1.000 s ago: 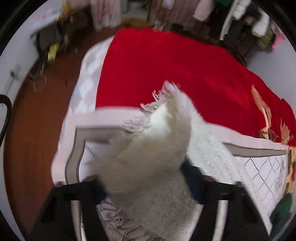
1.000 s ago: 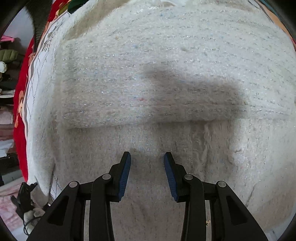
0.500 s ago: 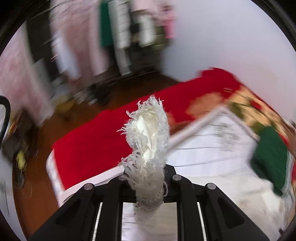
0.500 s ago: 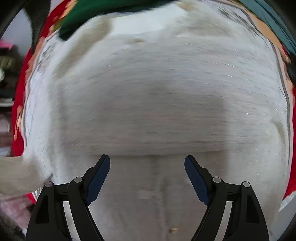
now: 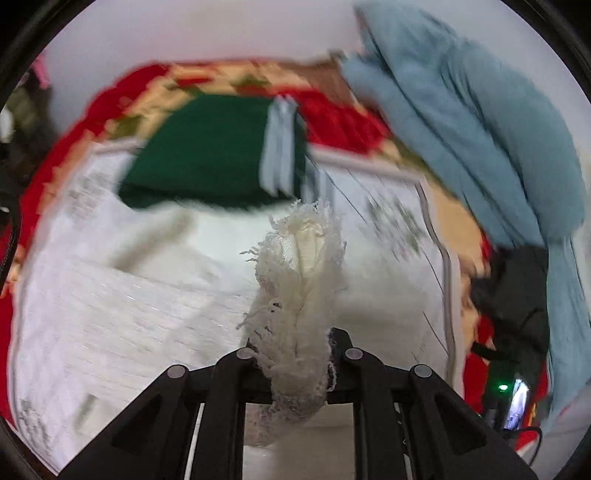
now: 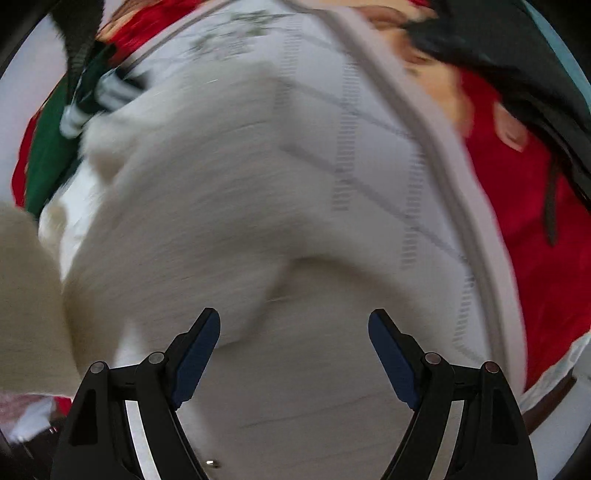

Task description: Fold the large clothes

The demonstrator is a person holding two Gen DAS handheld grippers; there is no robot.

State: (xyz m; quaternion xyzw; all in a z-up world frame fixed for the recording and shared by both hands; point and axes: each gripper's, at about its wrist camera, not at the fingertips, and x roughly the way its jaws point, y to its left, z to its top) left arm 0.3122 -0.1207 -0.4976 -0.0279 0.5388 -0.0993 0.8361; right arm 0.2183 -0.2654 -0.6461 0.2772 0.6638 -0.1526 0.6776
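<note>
Swung toward the green garment (image 5: 207, 162), left gripper (image 5: 295, 354) clamps the white knit's fringe (image 5: 299, 280) — right gripper (image 6: 293, 354) gapes wide.

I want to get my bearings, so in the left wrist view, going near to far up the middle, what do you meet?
left hand-held gripper → fringed white cloth end pinched in it → folded green garment → red patterned bedspread → pale wall.

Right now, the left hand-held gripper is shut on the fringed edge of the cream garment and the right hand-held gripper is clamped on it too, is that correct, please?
Not quite. The right hand-held gripper is open, its blue pads spread apart above the cream garment, as the right wrist view shows. The left hand-held gripper is indeed shut on the fringed edge.
</note>
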